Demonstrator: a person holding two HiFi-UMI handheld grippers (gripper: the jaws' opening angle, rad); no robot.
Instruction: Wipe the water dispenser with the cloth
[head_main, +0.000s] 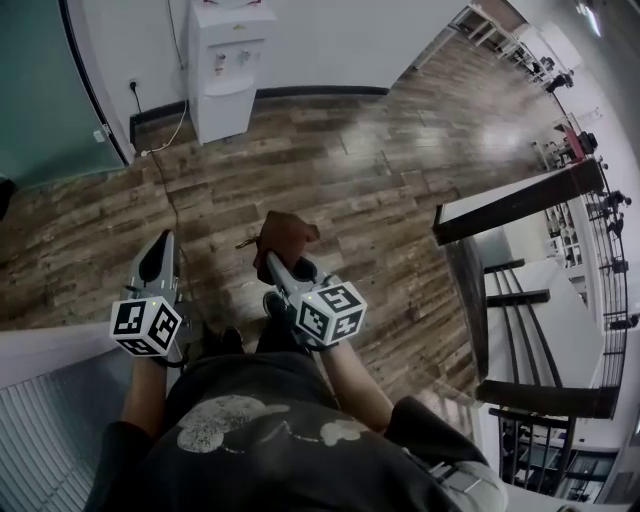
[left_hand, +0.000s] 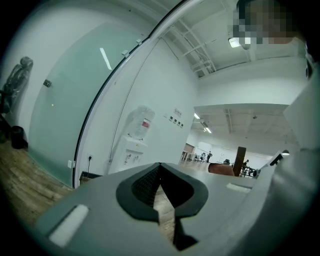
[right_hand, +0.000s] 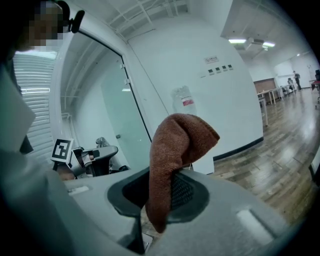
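Observation:
The white water dispenser (head_main: 228, 65) stands against the far wall, well ahead of both grippers. A brown cloth (head_main: 285, 238) is pinched in my right gripper (head_main: 272, 262), which is shut on it and held over the wooden floor. In the right gripper view the cloth (right_hand: 175, 150) rises out of the right gripper (right_hand: 160, 192) and hides most of the dispenser; only its bottle (right_hand: 183, 102) shows. My left gripper (head_main: 157, 262) is level with the right one, shut and holding nothing. In the left gripper view the dispenser (left_hand: 132, 150) is far beyond the left gripper (left_hand: 160, 187).
A cable (head_main: 165, 170) runs across the wooden floor from a wall socket near the dispenser. A glass wall (head_main: 40, 90) is on the left. Dark-framed tables and railings (head_main: 520, 205) are on the right. White panelling (head_main: 40, 430) is close at lower left.

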